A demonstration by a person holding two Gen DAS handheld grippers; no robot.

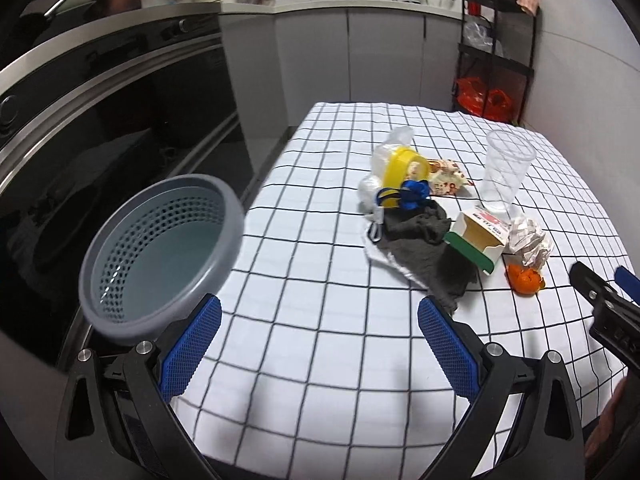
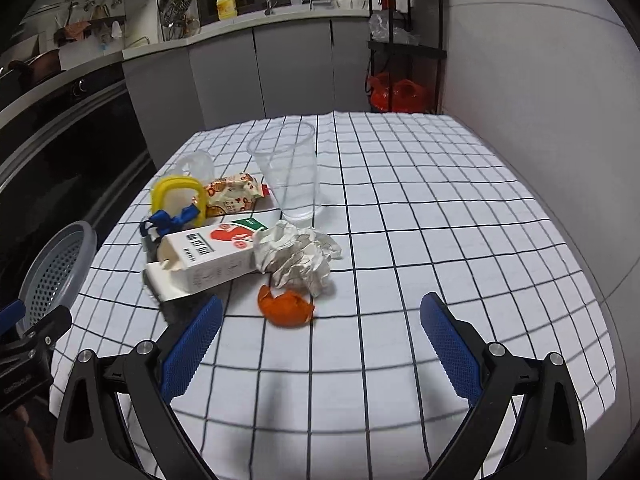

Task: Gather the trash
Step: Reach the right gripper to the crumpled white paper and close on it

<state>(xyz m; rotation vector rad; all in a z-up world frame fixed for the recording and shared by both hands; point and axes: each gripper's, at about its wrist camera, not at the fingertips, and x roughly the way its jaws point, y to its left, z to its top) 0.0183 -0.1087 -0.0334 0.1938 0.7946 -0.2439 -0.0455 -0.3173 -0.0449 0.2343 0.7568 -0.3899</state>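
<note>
Checked table (image 2: 440, 208) holds trash cluster. Grey basket (image 1: 160, 256) off table's left edge, beside left gripper (image 1: 320, 344), jaws spread. Carton (image 2: 208, 256), crumpled paper (image 2: 296, 258), orange peel (image 2: 284, 306) just ahead of right gripper (image 2: 320, 344), jaws spread, empty.

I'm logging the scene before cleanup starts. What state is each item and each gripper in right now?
left gripper: jaws open, holding nothing
right gripper: jaws open, holding nothing
basket: empty, tilted, beside the table's left edge
plastic cup: upright, empty
carton: lying on its side, flap open
paper: crumpled
orange peel: loose on the tablecloth
snack wrapper: lying flat
</note>
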